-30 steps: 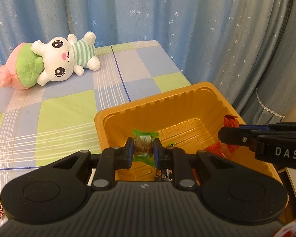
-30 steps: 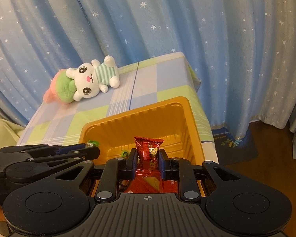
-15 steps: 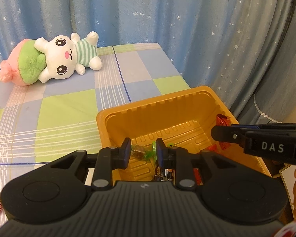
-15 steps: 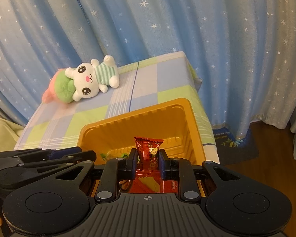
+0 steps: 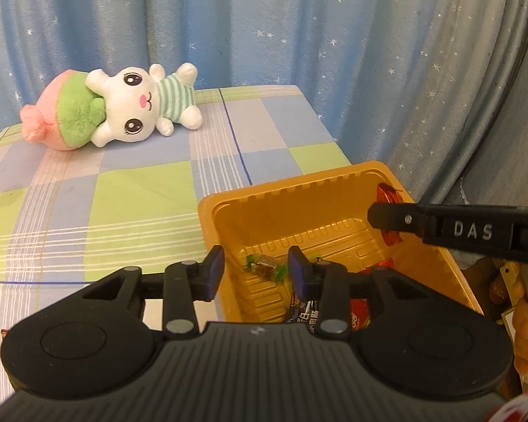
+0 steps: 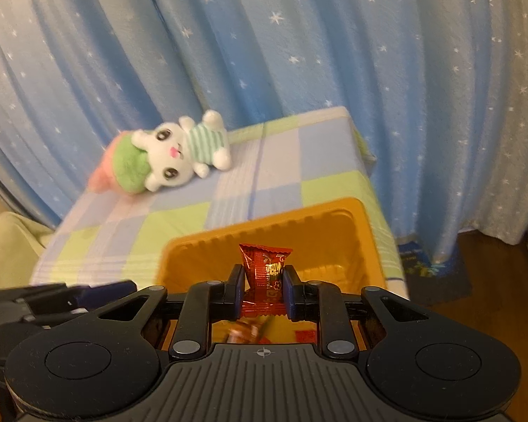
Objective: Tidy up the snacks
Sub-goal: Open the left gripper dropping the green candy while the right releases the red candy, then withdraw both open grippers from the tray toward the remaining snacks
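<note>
The right gripper pinches a red packet upright at frame centre, directly over the tray, while the left gripper's fingers gape, empty, above the green candy.

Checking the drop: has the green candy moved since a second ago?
Yes. The green candy has left the open left gripper and dropped onto the floor of the orange tray.
</note>
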`<state>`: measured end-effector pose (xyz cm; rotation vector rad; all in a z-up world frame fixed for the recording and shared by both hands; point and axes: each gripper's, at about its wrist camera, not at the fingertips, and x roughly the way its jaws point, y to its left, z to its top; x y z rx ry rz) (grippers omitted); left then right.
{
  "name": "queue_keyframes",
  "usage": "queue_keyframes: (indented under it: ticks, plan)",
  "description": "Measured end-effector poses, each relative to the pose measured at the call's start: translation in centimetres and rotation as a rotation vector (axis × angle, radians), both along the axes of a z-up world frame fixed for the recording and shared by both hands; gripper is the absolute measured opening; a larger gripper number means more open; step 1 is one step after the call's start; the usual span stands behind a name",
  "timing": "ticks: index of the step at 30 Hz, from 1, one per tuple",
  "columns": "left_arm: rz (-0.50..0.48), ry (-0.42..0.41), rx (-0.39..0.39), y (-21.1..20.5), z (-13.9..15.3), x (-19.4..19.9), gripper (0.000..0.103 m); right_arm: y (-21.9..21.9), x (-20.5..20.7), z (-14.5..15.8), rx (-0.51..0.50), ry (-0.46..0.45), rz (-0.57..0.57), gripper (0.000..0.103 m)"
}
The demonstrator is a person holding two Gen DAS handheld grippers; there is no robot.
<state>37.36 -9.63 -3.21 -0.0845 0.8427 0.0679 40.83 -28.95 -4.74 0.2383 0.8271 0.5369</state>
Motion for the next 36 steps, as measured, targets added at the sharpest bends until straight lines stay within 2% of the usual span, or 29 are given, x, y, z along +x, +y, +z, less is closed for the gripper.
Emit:
queue_keyframes:
  ticks: [3,5,7,17,24,29,36]
  plan:
    - [0.001,-0.007,-0.004,0.1,0.5,-0.6,0.051,-0.1,0.1,0.2,0.026,0.008,-0.02,0.029]
    - [0.002,-0.016,0.004,-0.1,0.7,-1.0,0.056,-0.2,0.0,0.4,0.031,-0.003,-0.029,0.056]
    - [0.003,-0.021,0.005,-0.2,1.0,-1.4,0.058,-0.4,-0.5,0.8,0.031,-0.037,-0.044,0.064]
    - [0.026,-0.048,-0.039,-0.3,2.1,-4.2,0.066,-1.5,-3.1,1.2,0.025,-0.048,-0.035,0.066]
    - [0.025,-0.091,-0.05,-0.6,3.9,-6.1,0.067,-2.3,-6.0,2.5,0.027,-0.081,-0.038,0.073]
    - [0.02,-0.131,-0.038,-0.9,5.5,-8.3,0.068,-2.5,-8.3,4.1,0.022,-0.146,-0.035,0.08]
    - [0.018,-0.153,-0.054,-0.6,6.8,-11.9,0.068,-2.7,-11.8,5.2,0.027,-0.18,-0.033,0.083]
